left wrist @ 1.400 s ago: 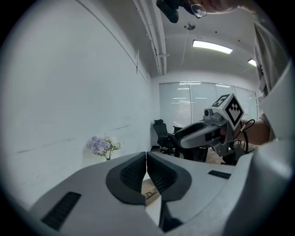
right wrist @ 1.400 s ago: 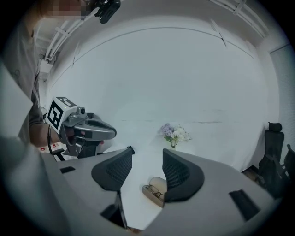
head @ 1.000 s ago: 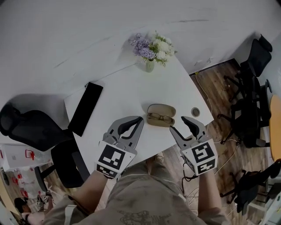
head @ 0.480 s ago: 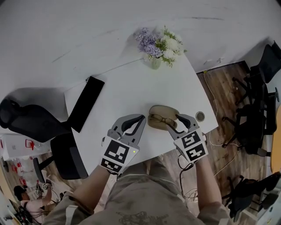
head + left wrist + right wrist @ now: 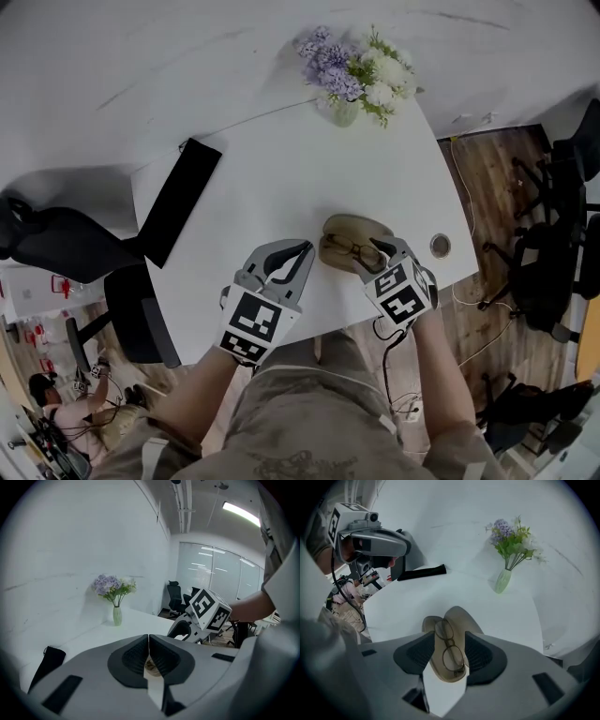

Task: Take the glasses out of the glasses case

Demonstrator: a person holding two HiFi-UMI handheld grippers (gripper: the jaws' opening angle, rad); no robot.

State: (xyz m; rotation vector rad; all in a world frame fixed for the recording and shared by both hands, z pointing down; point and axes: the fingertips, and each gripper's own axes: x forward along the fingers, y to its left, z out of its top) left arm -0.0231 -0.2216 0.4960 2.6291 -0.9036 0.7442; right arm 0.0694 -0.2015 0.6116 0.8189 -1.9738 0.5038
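Around the work, on the white table (image 5: 281,178): a vase of purple and white flowers (image 5: 354,77) at the far corner, a flat black rectangular object (image 5: 178,202) along the left edge, a round cable grommet (image 5: 440,246) near the right edge. Beyond the table, several black office chairs (image 5: 548,244) on a wood floor. Between the left gripper and the case, only bare tabletop. Over the case's near end, the right gripper itself, covering part of it from above.

Near the front edge, a tan glasses case (image 5: 349,234) with its lid open. Inside its lower half, the glasses (image 5: 349,249), folded and lying flat.

Right gripper (image 5: 380,253) reaching in from the front right, marker cube toward the person, jaws narrow and closed on the near end of the case, one pad against each long side, clear of the glasses. Left gripper (image 5: 298,251) just beside the case on its left, pointing across toward it, jaws pressed together at the tips and gripping nothing. Resting on the table or above it: cannot tell. Both forearms (image 5: 192,398) bare, coming in from the near side.

Count: one case, one pair of glasses, two grippers, one vase, one black object, one grommet.
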